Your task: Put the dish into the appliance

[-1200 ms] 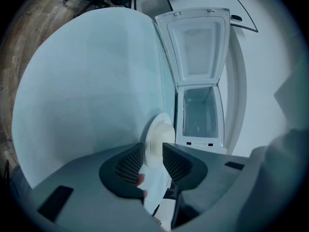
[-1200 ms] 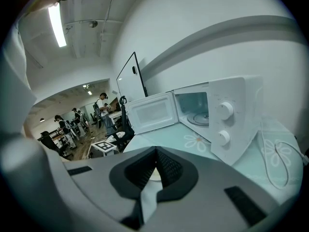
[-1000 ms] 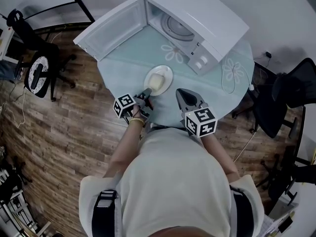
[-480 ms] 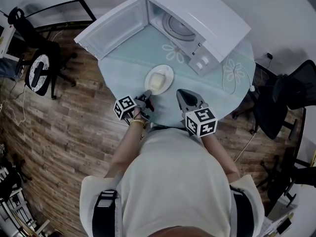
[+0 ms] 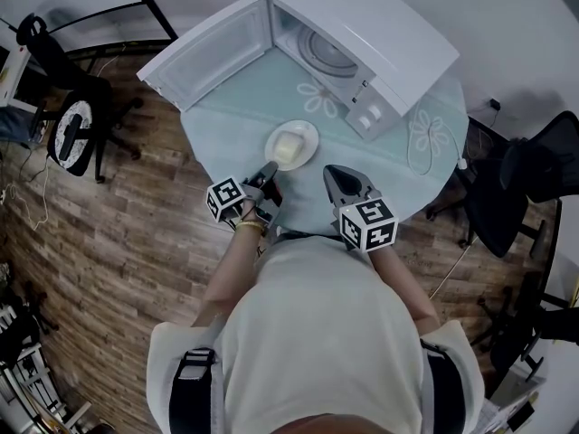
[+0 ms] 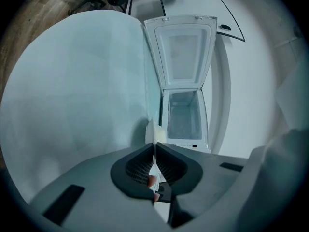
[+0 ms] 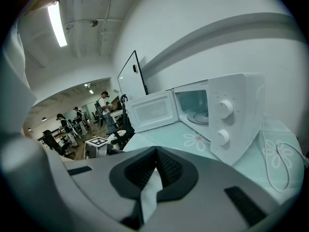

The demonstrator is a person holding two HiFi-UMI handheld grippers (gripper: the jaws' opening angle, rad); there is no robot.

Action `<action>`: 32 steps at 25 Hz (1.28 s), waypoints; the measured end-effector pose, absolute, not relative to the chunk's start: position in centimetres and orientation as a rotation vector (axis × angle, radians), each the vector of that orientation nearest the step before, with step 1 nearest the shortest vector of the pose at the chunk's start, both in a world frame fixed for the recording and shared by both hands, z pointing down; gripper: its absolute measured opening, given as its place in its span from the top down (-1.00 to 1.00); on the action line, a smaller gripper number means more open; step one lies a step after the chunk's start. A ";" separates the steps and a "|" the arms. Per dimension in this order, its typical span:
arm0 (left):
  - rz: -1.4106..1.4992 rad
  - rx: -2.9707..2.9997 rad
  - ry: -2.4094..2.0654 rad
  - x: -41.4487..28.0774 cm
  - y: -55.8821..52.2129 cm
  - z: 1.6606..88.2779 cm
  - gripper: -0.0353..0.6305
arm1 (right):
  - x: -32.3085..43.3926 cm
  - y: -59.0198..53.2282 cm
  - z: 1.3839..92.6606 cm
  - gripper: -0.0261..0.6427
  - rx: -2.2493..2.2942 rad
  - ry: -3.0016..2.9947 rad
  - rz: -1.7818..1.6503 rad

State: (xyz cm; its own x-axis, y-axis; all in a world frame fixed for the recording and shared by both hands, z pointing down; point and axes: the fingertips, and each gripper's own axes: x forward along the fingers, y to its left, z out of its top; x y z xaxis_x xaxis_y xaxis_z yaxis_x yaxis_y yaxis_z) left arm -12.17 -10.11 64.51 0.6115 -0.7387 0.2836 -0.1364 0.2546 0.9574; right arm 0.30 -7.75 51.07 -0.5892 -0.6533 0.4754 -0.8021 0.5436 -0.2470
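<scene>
Right hand-held gripper (image 5: 336,177) shut, empty, parked over the worktop (image 5: 398,156). Left hand-held gripper (image 5: 270,172) has just closed and is pinching the near rim of the dish (image 5: 304,134), which is mid-worktop, outside the microwave (image 5: 371,25).

Risk: with a one-edge pinch, the dish could tilt and shed its pale block (image 5: 285,148), or clip the open door (image 5: 208,52).

Cavity holds only the turntable (image 5: 324,51).
</scene>
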 end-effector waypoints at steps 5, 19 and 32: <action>-0.519 1.280 -0.839 -12.2 -10.8 63.7 0.82 | 0.4 -7.9 51.1 0.90 1.202 -2.455 0.644; -0.585 1.329 -0.797 -12.2 -13.8 62.0 0.82 | 1.2 -9.3 51.5 0.90 1.197 -2.437 0.645; -0.657 1.374 -0.720 -11.3 -17.7 59.7 0.81 | 1.5 -11.2 52.0 0.90 1.211 -2.418 0.659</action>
State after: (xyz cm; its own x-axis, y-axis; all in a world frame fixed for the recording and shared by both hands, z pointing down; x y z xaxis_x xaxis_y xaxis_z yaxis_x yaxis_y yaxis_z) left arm -11.30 -17.70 59.70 0.6272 -0.7756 0.0709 -0.0011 0.0902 0.9959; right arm 1.46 -11.18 52.01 -0.5700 -0.6492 0.5036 -0.8150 0.5247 -0.2461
